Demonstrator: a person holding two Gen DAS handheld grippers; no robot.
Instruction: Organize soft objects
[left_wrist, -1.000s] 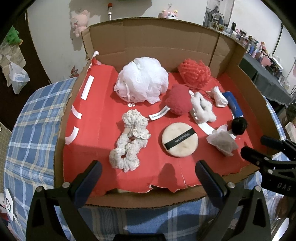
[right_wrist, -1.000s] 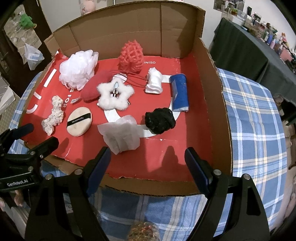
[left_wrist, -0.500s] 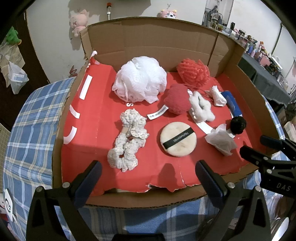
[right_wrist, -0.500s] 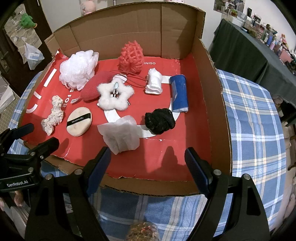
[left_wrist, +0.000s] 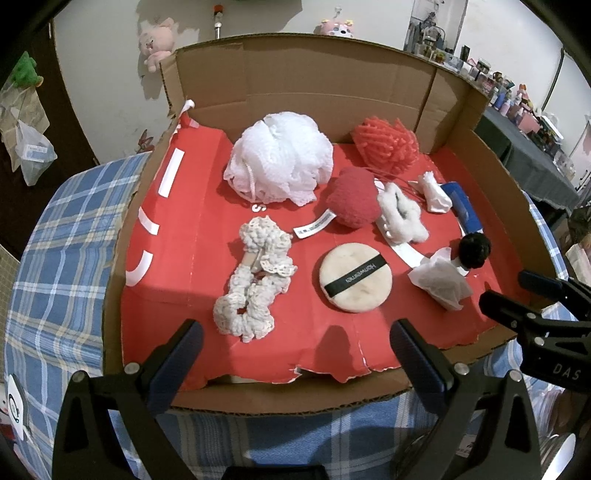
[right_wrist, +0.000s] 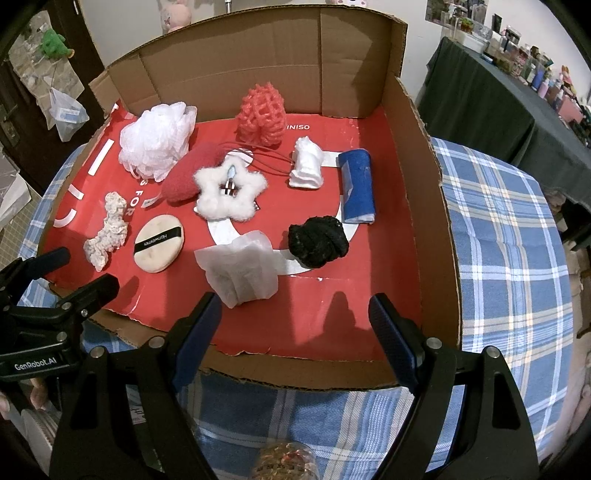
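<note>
A cardboard box (left_wrist: 258, 398) with a red floor holds several soft items: a white bath pouf (left_wrist: 279, 168), a red mesh sponge (left_wrist: 386, 142), a red pad (left_wrist: 352, 203), a cream crochet scrunchie (left_wrist: 255, 284), a round powder puff (left_wrist: 354, 282), a white fluffy star clip (right_wrist: 229, 192), a white tissue wad (right_wrist: 240, 273), a black scrunchie (right_wrist: 317, 242), a blue roll (right_wrist: 358, 190) and a small white cloth (right_wrist: 306, 168). My left gripper (left_wrist: 295, 350) is open and empty at the box's front edge. My right gripper (right_wrist: 295, 325) is open and empty at the front edge too.
The box stands on a table with a blue plaid cloth (right_wrist: 509, 251). The box walls (right_wrist: 421, 177) rise at the back and right. A dark table with small items (right_wrist: 517, 55) stands at the far right. Plush toys (left_wrist: 155, 40) hang on the wall behind.
Both grippers have barely shifted; the left wrist view has drifted slightly. Nothing in the box has moved.
</note>
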